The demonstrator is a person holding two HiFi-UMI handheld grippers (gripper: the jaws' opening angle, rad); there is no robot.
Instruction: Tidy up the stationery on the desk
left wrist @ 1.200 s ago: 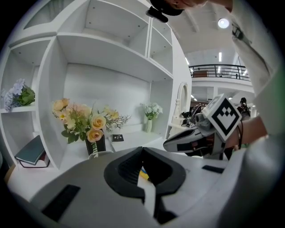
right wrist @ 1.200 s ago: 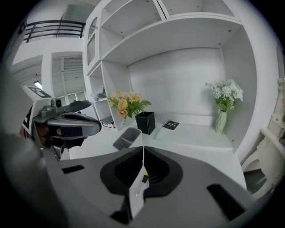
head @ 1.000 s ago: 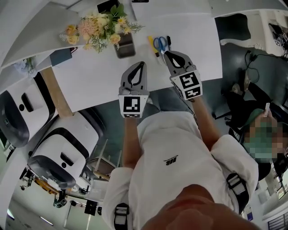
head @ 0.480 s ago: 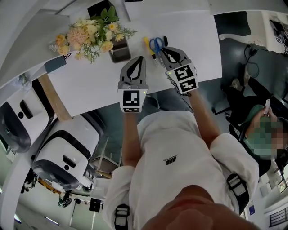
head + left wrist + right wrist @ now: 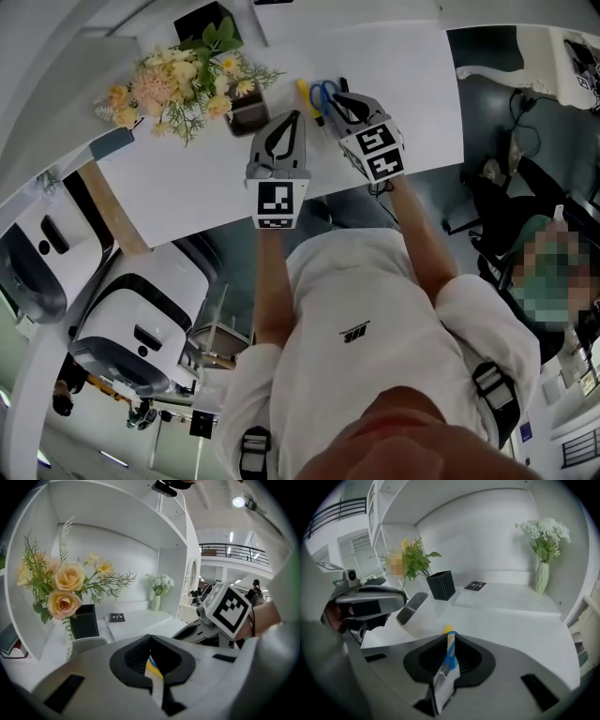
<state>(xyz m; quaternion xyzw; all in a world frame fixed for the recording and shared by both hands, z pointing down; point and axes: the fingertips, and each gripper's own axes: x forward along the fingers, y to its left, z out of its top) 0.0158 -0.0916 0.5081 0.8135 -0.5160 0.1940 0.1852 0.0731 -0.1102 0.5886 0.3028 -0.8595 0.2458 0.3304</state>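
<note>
On the white desk (image 5: 403,84) lie blue-handled scissors (image 5: 325,91), a yellow pen-like item (image 5: 303,93) and a black pen (image 5: 343,84), close together. My right gripper (image 5: 336,97) is shut and empty, its tip right at the scissors. In the right gripper view, the blue handle (image 5: 450,660) and the yellow item (image 5: 448,629) show through the slit of the right gripper (image 5: 449,634). My left gripper (image 5: 294,116) (image 5: 150,637) is shut and empty, just left of the stationery. A grey pen holder (image 5: 248,114) (image 5: 411,607) stands left of it.
A bunch of yellow and pink flowers (image 5: 173,80) (image 5: 65,585) rises beside the holder. Deeper in the shelf alcove sit a black box (image 5: 84,620) (image 5: 441,585), a small black notebook (image 5: 475,586) and a white vase (image 5: 541,576). White machines (image 5: 131,309) stand below the desk's near edge.
Both grippers have moved forward over the desk. The right tip has closed in on the scissors, and the left tip has drawn level with the holder. Both stay shut.
</note>
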